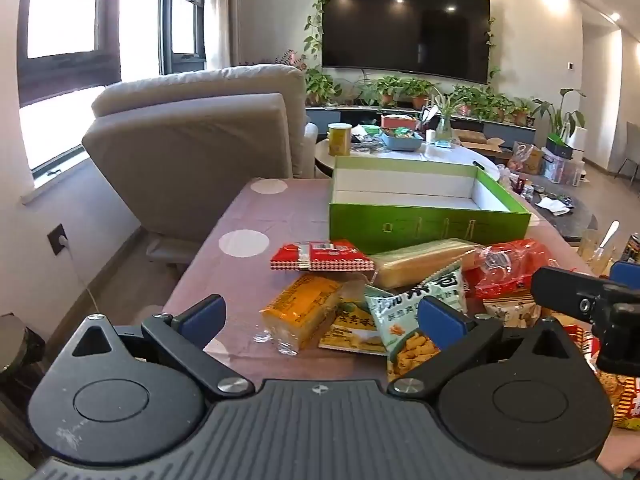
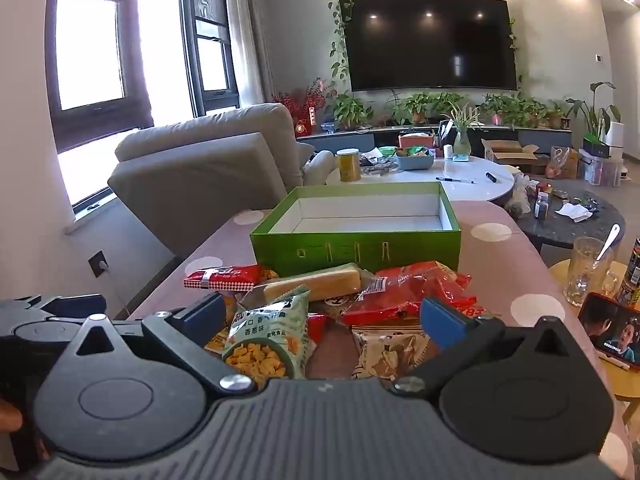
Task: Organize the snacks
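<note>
Left claw spread wide and empty above the tabletop. Ahead of it, from left: red checked packet, orange packet, pale green snack bag, long yellow bar, red bag. The empty green box stands just behind this heap. Right claw likewise wide open, gripping nothing, above the same heap.

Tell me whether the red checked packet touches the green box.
Apart. In the left wrist view, bare tablecloth shows between the red checked packet and the green box.
</note>
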{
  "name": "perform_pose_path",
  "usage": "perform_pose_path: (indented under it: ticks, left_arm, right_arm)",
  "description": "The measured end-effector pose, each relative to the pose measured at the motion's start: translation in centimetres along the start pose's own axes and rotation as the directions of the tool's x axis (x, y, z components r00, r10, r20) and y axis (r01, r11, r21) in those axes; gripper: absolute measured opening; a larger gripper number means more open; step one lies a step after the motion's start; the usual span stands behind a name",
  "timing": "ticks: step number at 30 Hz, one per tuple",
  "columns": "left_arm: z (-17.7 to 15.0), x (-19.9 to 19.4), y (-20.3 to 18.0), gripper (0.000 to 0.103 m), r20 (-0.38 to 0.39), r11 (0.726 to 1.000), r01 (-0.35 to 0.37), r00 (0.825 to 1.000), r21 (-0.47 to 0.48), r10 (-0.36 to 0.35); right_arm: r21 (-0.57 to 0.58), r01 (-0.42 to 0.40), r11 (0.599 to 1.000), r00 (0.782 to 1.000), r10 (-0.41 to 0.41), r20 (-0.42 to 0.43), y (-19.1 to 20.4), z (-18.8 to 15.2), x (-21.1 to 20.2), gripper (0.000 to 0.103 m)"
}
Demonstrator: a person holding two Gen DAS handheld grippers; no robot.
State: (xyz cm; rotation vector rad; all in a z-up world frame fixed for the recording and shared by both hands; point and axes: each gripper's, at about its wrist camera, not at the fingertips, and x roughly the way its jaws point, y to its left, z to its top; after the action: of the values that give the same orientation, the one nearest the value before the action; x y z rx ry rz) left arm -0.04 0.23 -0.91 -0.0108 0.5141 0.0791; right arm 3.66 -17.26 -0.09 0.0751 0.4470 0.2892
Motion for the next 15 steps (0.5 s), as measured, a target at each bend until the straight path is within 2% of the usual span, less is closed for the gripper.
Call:
perform_pose_path:
  ticks: [7, 15]
  left_arm:
    - [-0.06, -0.28, 1.02, 0.103, 0.006, 0.999, 0.006, 1.000, -0.033, -0.006]
    - [-0.29, -0.10, 0.85, 0.103, 0.000, 0.999, 0.024, 1.000, -0.026, -0.024]
  right_arm:
    - [0.010, 0.005, 1.000, 1.000, -0.005, -0.017, 0.62, 0.13, 0.33, 0.079]
    - [0.004, 0.005, 1.000, 1.000, -0.005, 0.007, 0.52, -0.14, 0.05, 0.079]
